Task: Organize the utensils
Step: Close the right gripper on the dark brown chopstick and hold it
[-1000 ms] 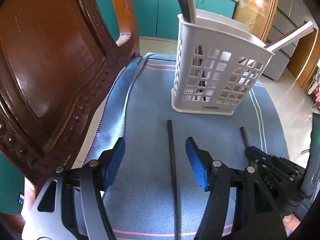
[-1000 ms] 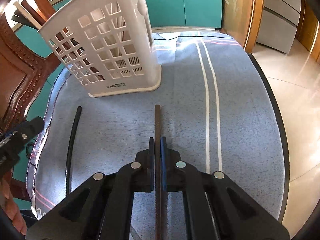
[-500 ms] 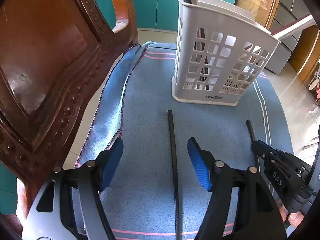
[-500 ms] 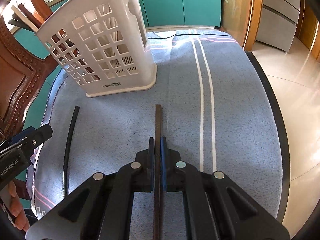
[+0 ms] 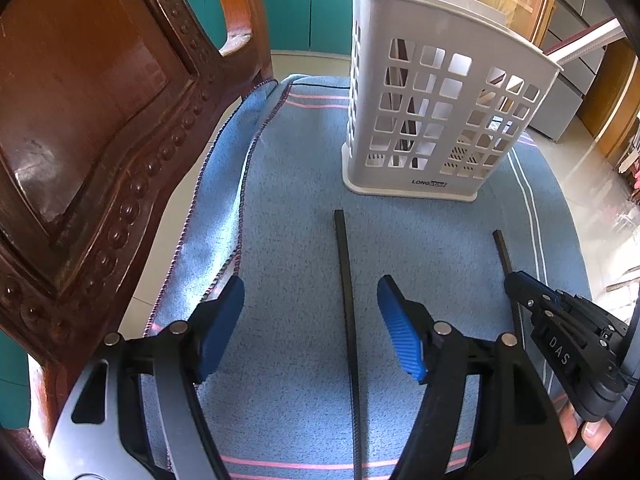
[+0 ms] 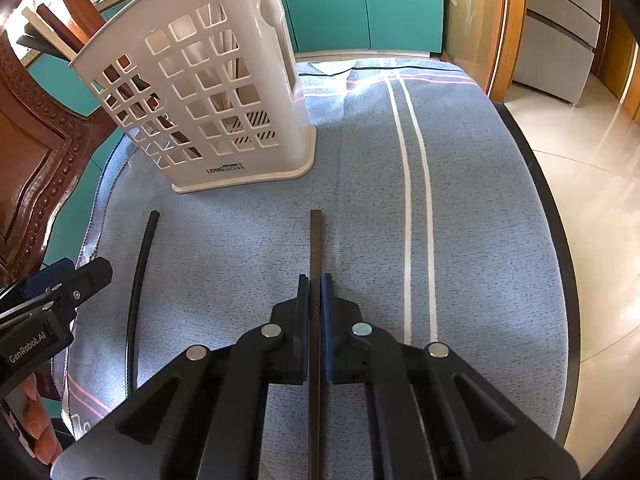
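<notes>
A white slotted utensil basket stands on a blue cloth, with several sticks in it; it also shows in the right wrist view. A black chopstick lies on the cloth between the open fingers of my left gripper. My right gripper is shut on a dark brown chopstick that points at the basket. The black chopstick lies to its left. The right gripper shows in the left wrist view at the right edge.
A carved wooden chair back stands close at the left of the table. The cloth's folded edge hangs by the chair. The table's dark rim drops to a tiled floor on the right. Teal cabinets stand behind.
Both grippers have drawn back a little from the basket. The left gripper stays open over the black chopstick. The right stays shut on the brown one.
</notes>
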The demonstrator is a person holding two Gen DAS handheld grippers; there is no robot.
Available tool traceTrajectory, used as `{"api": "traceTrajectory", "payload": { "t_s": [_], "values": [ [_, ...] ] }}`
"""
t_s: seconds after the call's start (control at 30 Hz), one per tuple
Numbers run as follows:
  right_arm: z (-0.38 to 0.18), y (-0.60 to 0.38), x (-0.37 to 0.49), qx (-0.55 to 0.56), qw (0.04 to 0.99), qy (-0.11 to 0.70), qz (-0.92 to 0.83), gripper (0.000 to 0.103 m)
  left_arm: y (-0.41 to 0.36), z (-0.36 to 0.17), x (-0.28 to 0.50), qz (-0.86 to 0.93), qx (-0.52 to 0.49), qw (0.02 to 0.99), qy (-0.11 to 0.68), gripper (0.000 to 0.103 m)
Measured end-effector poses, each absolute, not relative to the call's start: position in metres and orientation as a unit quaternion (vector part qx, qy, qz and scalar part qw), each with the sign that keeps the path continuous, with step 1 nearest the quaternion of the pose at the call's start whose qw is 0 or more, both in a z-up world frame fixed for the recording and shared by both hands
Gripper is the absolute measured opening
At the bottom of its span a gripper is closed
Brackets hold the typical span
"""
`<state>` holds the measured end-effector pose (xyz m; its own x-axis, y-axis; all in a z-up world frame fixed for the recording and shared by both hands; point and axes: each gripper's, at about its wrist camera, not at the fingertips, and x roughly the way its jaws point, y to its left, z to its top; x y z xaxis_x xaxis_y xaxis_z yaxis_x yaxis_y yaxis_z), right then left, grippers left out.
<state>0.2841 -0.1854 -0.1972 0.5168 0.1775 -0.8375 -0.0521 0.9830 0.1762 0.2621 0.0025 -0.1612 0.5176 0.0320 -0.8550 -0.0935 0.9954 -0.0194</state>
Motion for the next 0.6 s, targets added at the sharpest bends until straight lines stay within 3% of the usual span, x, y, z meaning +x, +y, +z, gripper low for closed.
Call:
{"api": "traceTrajectory", "payload": {
  "t_s": [0.6],
  "values": [
    [-0.2,-0.185,0.285,0.065,0.867,0.49,0.066,0.007,0.0,-0.171,0.274,0.03,-0.018,0.863,0.505,0.073]
  ]
}}
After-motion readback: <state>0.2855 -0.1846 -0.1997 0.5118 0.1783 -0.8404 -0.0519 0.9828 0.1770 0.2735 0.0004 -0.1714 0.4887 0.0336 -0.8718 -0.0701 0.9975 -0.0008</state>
